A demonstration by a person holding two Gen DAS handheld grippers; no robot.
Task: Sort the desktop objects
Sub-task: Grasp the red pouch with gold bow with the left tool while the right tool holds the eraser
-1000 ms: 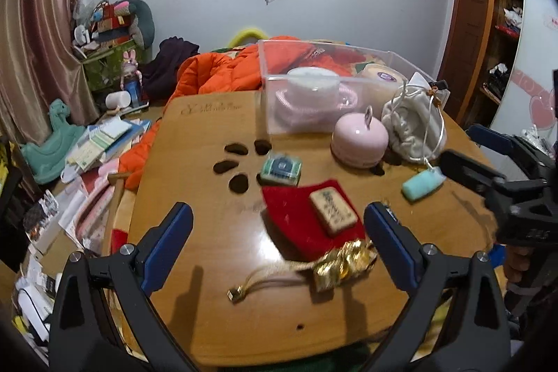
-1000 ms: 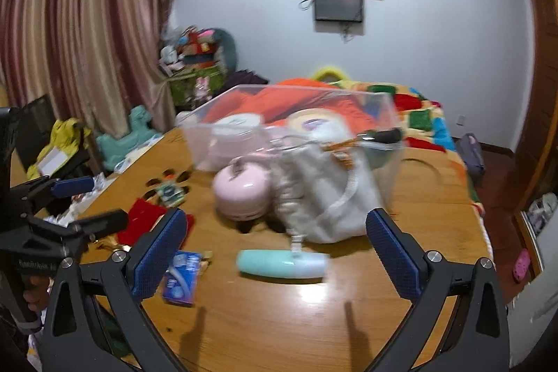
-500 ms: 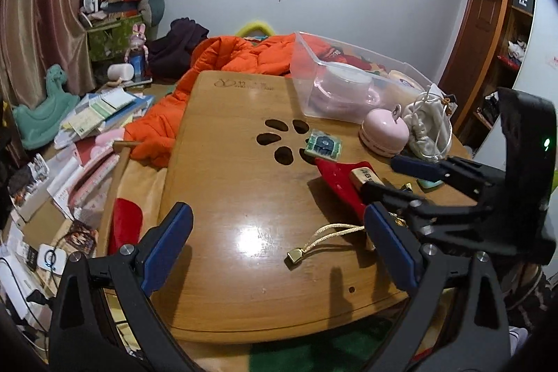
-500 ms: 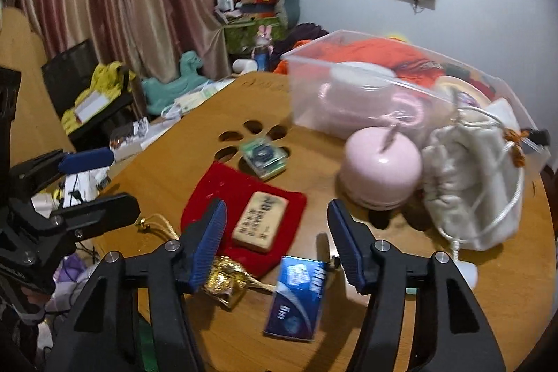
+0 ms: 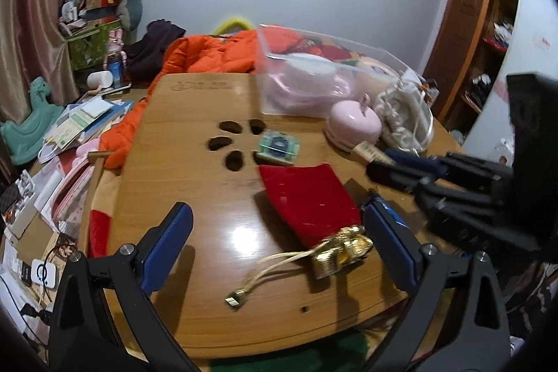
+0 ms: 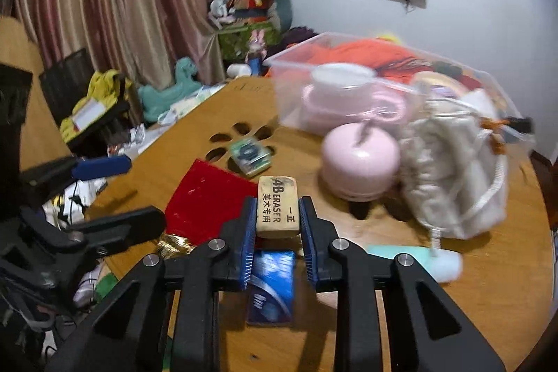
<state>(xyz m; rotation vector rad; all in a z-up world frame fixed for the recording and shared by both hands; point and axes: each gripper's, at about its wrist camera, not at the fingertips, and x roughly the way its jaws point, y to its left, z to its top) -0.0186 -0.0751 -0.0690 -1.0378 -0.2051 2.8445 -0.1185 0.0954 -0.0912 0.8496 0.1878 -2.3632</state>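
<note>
My right gripper (image 6: 278, 218) is shut on a beige 4B eraser (image 6: 278, 205) and holds it above the table, over the edge of a red pouch (image 6: 205, 197). In the left wrist view the eraser (image 5: 369, 151) sticks out of the right gripper's fingers (image 5: 401, 169) near a pink round case (image 5: 354, 125). My left gripper (image 5: 279, 246) is open and empty above the red pouch (image 5: 307, 194) and a gold tassel charm (image 5: 340, 253). A clear plastic bin (image 6: 366, 93) stands at the back.
A small green box (image 6: 250, 156), a white drawstring bag (image 6: 453, 169), a mint tube (image 6: 418, 262) and a blue packet (image 6: 272, 285) lie on the wooden table (image 5: 195, 169). Paw-shaped holes (image 5: 228, 145) cut the tabletop. Clutter covers the floor at left.
My right gripper has closed on the eraser and lifted it off the red pouch. My left gripper has swung back toward the pouch and the gold charm.
</note>
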